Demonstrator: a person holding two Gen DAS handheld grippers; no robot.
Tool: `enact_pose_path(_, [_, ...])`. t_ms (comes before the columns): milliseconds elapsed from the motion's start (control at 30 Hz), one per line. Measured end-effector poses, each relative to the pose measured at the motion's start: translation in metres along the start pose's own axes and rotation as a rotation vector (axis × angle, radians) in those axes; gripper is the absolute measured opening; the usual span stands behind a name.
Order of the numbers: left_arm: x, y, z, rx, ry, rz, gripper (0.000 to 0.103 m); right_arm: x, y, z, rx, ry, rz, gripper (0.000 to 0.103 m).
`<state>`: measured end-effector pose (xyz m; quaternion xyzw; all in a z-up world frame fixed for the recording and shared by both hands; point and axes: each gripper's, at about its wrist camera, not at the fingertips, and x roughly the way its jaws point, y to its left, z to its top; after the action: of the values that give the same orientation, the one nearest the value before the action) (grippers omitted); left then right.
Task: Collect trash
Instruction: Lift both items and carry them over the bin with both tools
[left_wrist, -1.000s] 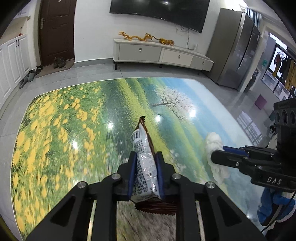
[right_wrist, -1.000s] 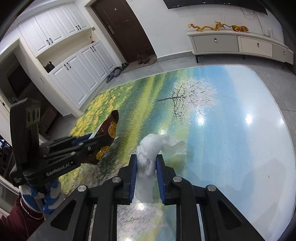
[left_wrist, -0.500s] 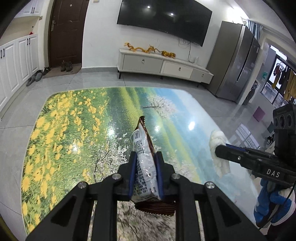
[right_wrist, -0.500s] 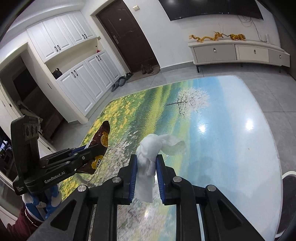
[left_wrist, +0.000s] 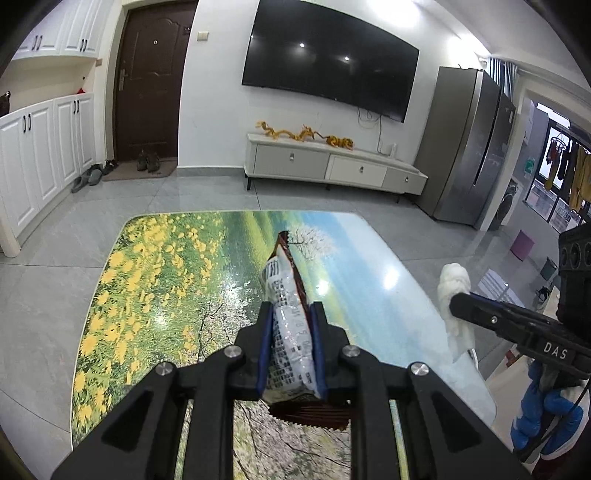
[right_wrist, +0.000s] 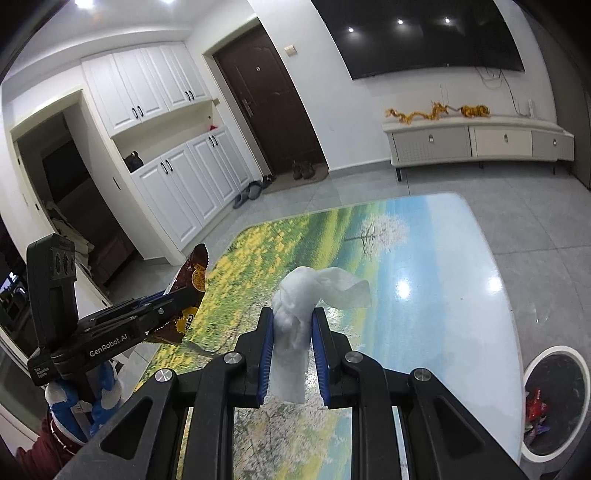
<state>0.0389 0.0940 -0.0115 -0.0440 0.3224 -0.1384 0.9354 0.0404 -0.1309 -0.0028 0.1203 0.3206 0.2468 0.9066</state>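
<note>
Foil wrapper (left_wrist: 291, 328): a brown and silver snack packet is clamped upright between the blue pads of the left gripper (left_wrist: 291, 345), its crimped end hanging below the jaws; it is held by the middle, probably so that the light packet neither slips nor folds.
White tissue (right_wrist: 295, 321): a crumpled wad is pinched between the pads of the right gripper (right_wrist: 293, 349), one loose flap trailing to the right; the jaws are nearly closed because so soft a thing gives under the pads.
Left gripper: closed tight on the wrapper, raised clear of the table.
Right gripper: closed on the tissue, likewise held above the table, beside the left one and apart from it.
Height: both pieces are carried in the air, well off the surface, so that nothing is dragged across it.
Table (right_wrist: 461, 295): a glossy top printed with a meadow and a blossoming tree; no further litter can be made out on the part that shows.
Waste bin (right_wrist: 554, 402): a round, white-rimmed bin stands on the floor by the right edge of the table, with coloured wrappers already inside.
Judgement: collection appears done; both pieces are likely to be dropped into the bin.
</note>
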Motion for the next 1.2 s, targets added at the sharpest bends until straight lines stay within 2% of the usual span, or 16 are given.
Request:
enact_pose_path(267, [-0.018,-0.027,0.011,-0.003,-0.043,-0.002,0.018,-0.050,-0.008,-0.004,-0.015,-0.085,-0.024,0.019])
enact_pose_path(500, [-0.008,-0.071,0.017,0.060,-0.036,0.029,0.018,-0.080,-0.045,-0.008,0.048,-0.146,-0.064,0.019])
enact_pose_path(867, [0.021,-0.131,0.015,0.176,-0.010,0.137,0.019,-0.077,-0.098,-0.024,0.150,-0.141,-0.081,0.019])
enact_pose_path(1200, [0.063,-0.184,0.014,0.279,0.039,0.127,0.019,-0.080,-0.141,-0.033,0.229,-0.141,-0.101,0.019])
